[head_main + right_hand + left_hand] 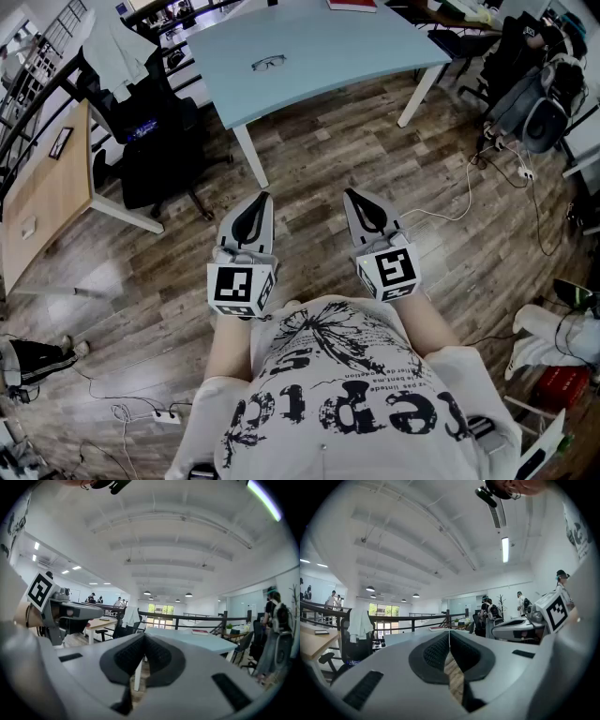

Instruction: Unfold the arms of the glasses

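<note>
The glasses [269, 63] lay on the pale blue table [356, 47], near its middle and well apart from both grippers. They showed too small to tell whether their arms were folded. A red book [352, 4] lay at the table's far edge. A black chair [150, 141] stood left of the table, beside a wooden desk [42, 192]. Over the plank floor [319, 159], close before the person's shirt [347, 394], the left gripper [266, 195] and the right gripper [346, 192] were held side by side, pointing roughly level toward the table. Each had its jaws pressed together, with nothing between them.
</note>
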The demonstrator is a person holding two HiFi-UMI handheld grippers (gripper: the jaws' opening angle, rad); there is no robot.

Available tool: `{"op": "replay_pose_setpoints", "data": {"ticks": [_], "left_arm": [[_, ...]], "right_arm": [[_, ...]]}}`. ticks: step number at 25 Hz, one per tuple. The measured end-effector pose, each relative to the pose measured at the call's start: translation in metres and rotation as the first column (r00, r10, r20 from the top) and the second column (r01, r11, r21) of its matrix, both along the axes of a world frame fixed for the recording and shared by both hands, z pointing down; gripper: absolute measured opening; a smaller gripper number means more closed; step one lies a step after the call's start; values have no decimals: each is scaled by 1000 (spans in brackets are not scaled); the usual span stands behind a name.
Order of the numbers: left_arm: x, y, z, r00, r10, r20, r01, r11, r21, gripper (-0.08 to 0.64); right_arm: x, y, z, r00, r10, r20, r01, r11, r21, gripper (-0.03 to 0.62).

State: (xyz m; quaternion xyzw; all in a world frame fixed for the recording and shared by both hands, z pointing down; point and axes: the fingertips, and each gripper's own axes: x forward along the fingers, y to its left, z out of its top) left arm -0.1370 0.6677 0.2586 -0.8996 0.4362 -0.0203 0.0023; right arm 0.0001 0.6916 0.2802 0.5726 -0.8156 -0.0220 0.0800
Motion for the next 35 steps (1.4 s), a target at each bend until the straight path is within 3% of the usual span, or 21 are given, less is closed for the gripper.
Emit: {"op": "replay_pose_setpoints", "data": {"ticks": [6, 12, 22, 29, 35], "left_arm": [[-12, -7, 0, 1000, 15, -1, -15, 1000, -3, 20], [-36, -20, 7, 998, 64, 9, -64, 998, -16, 20], [-79, -55, 32, 996, 85, -17, -87, 992, -94, 20], [-86, -108, 49, 999, 29, -28, -33, 990, -136, 20], [-54, -182, 56, 997, -68, -38, 62, 987, -147, 20]], "right_arm": [[-10, -7, 3, 1000, 14, 7, -14, 1000, -16, 8], [-28, -19, 10, 994, 104, 25, -103, 994, -29, 8], [-60, -46, 33, 987, 154, 51, -148, 984, -102, 9], [-55, -113, 49, 992, 126, 31, -122, 986, -114, 9], [-9, -194, 52, 998, 54, 25, -52, 994, -98, 9]]}}
